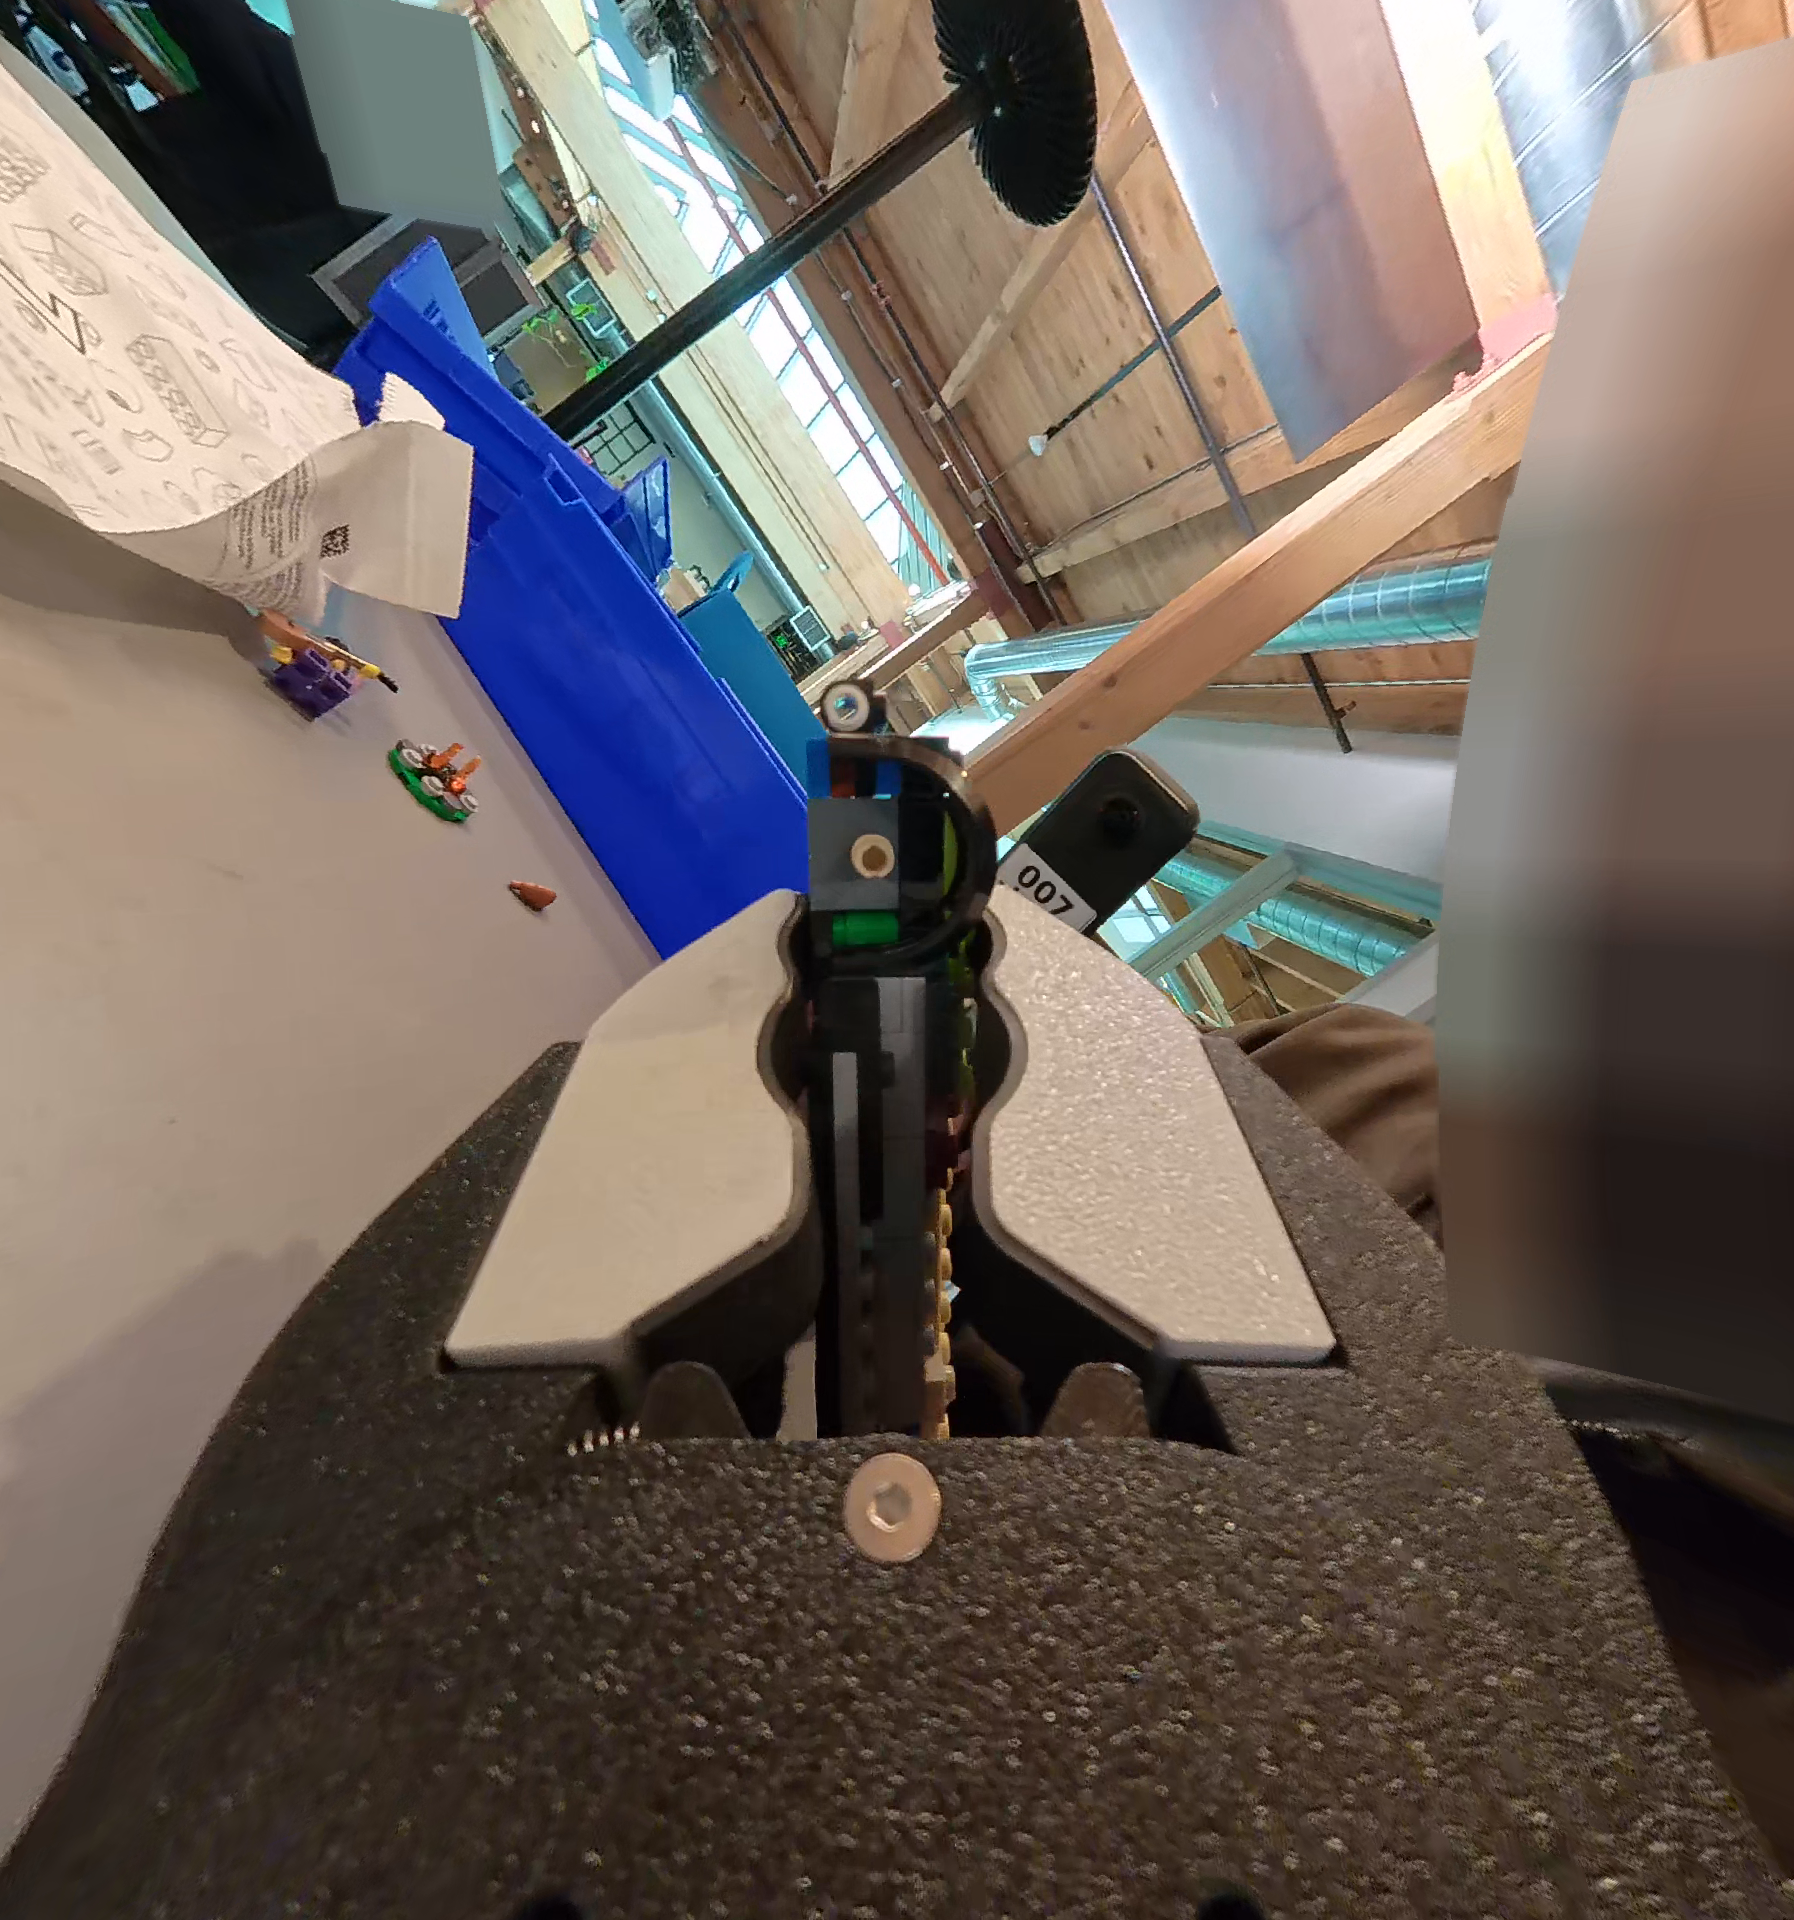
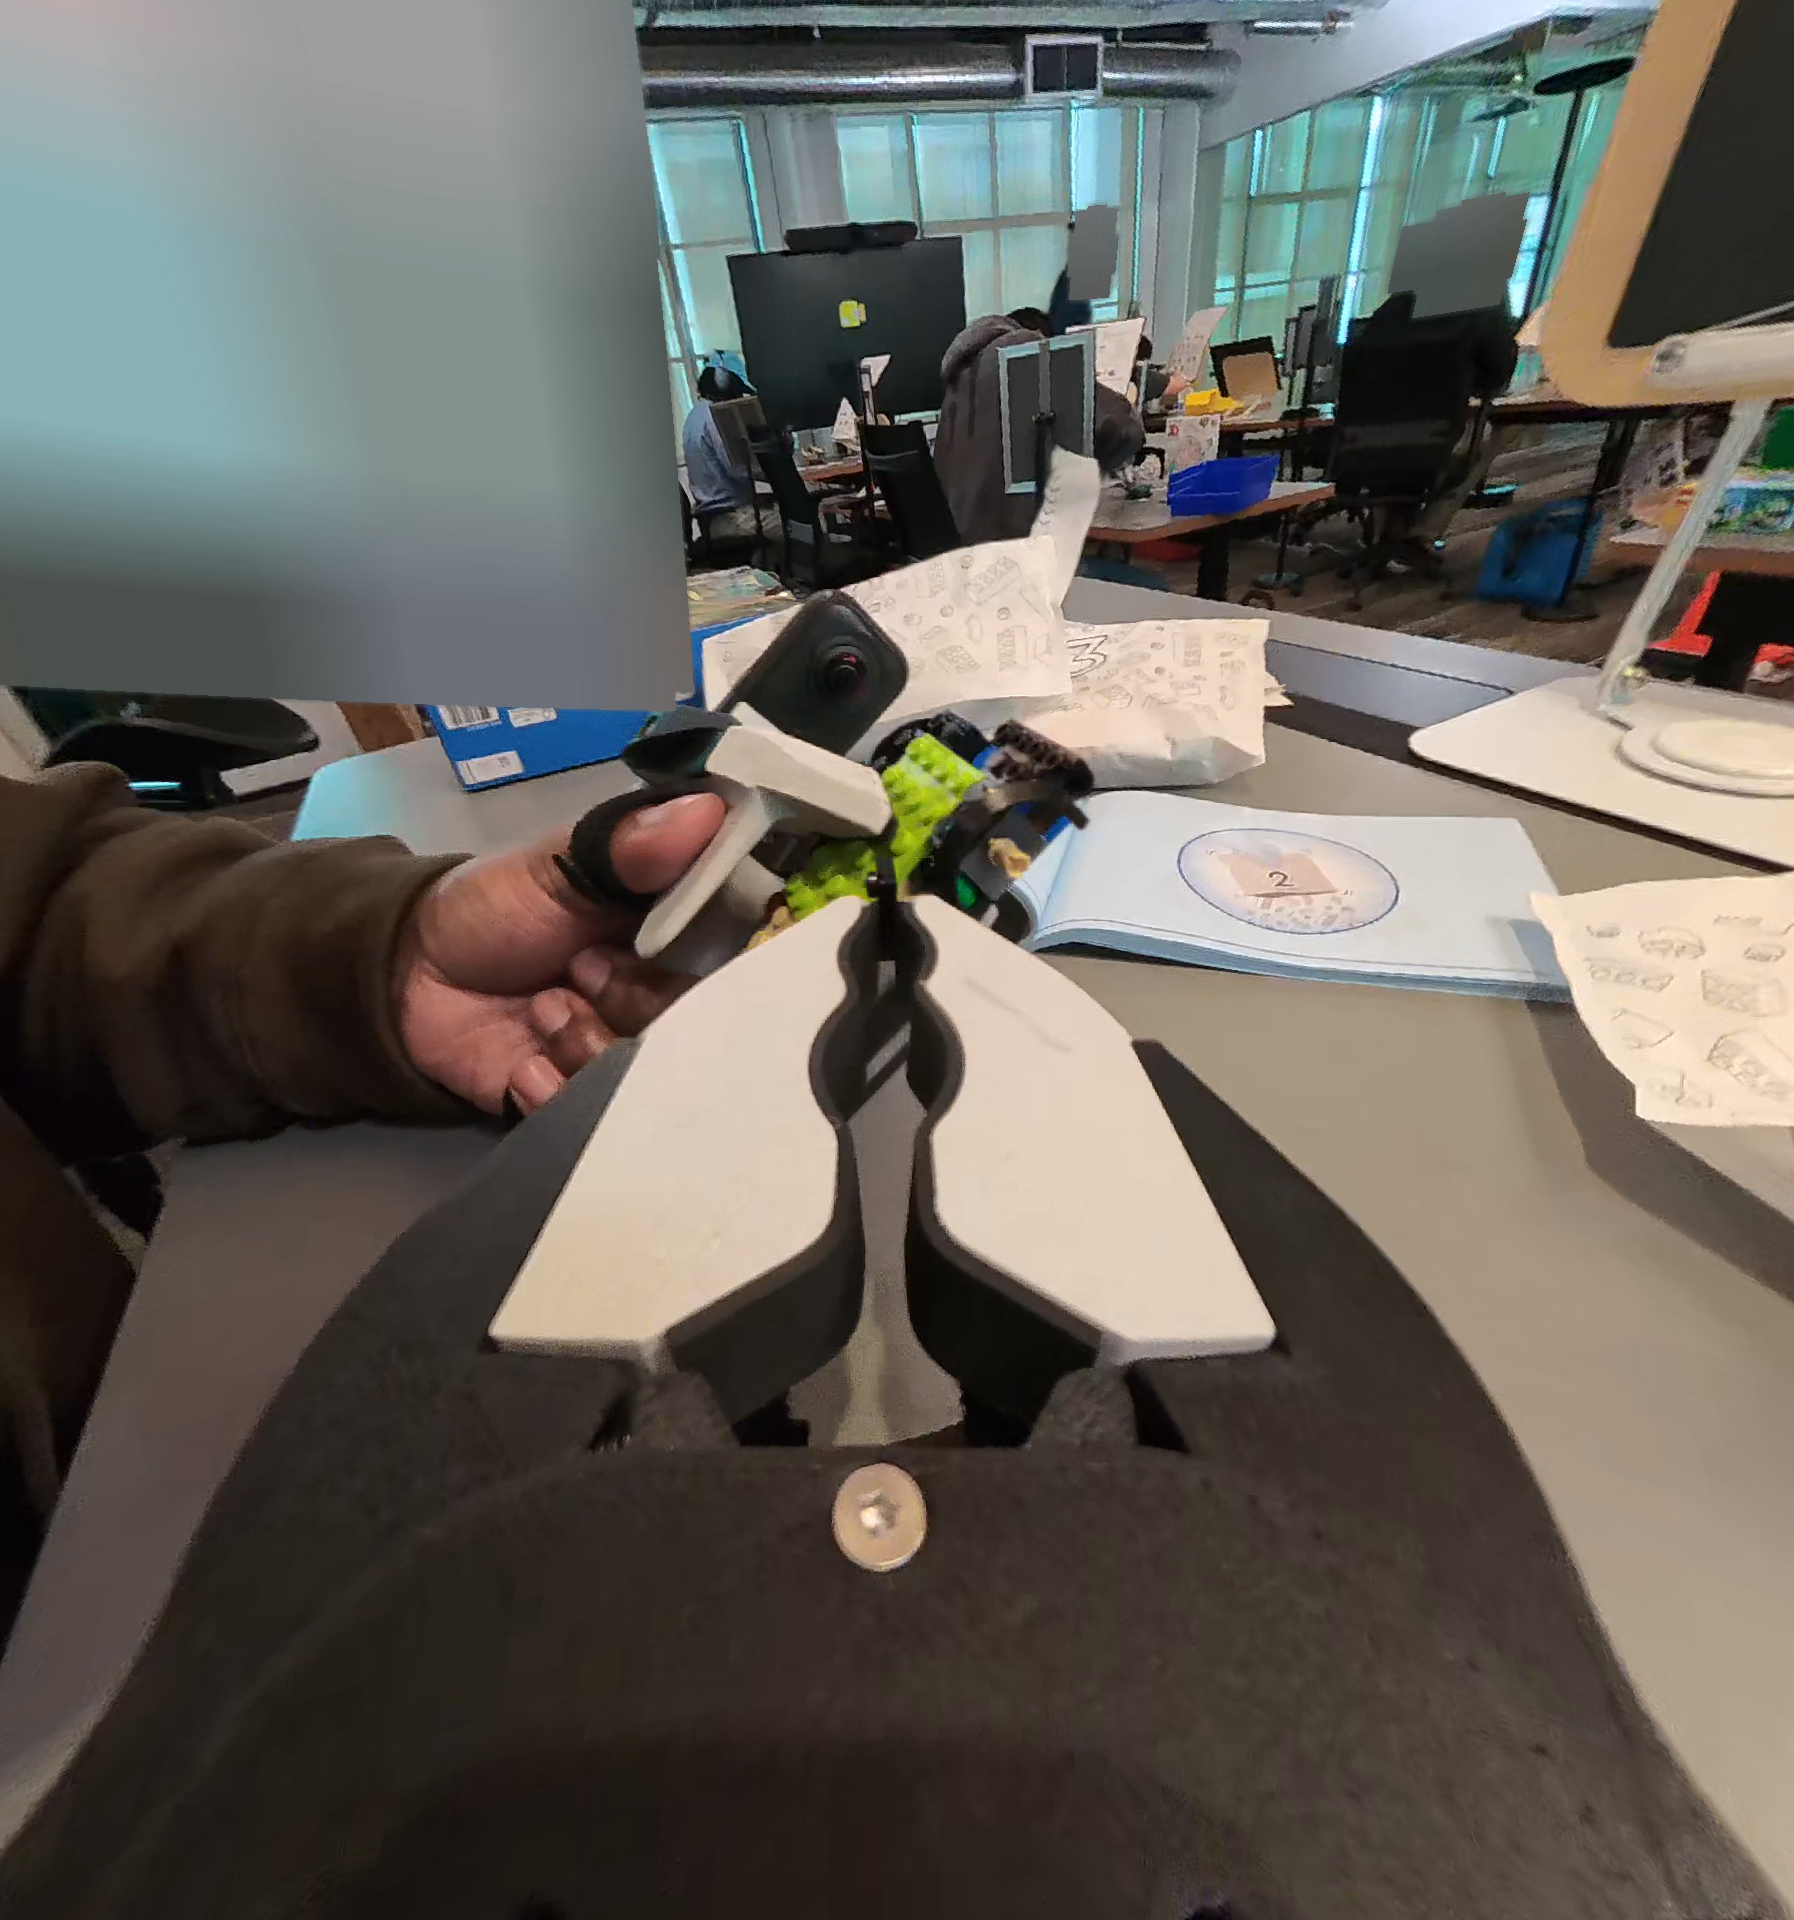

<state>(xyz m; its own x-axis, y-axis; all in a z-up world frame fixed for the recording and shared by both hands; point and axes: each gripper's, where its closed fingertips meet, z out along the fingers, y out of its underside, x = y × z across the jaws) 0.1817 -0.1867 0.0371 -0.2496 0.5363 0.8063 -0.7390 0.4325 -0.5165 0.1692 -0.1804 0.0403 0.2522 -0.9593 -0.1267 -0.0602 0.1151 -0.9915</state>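
Observation:
My left gripper (image 1: 898, 925) is shut on a toy-brick model (image 1: 877, 831) of black, blue, green and lime parts, held up off the table. The right wrist view shows that gripper's white finger (image 2: 799, 779) on the lime-green model (image 2: 914, 800), with a hand (image 2: 519, 956) working its trigger. My right gripper (image 2: 885, 912) is right at the model's near side. Its fingertips are shut on a thin black piece (image 2: 880, 891) that stands up against the lime bricks.
A blue bin (image 1: 581, 644), a printed paper bag (image 1: 145, 343), a small purple build (image 1: 316, 681), a green round build (image 1: 436, 779) and a brown cone (image 1: 532, 894) lie on the grey table. An open booklet (image 2: 1288, 894), paper bags (image 2: 1132, 665) and a monitor base (image 2: 1651, 748) are behind the model. Left and right tips are no more than a few centimetres apart. From either gripper's tips it is about 20 cm to the small purple build (image 1: 316, 681).

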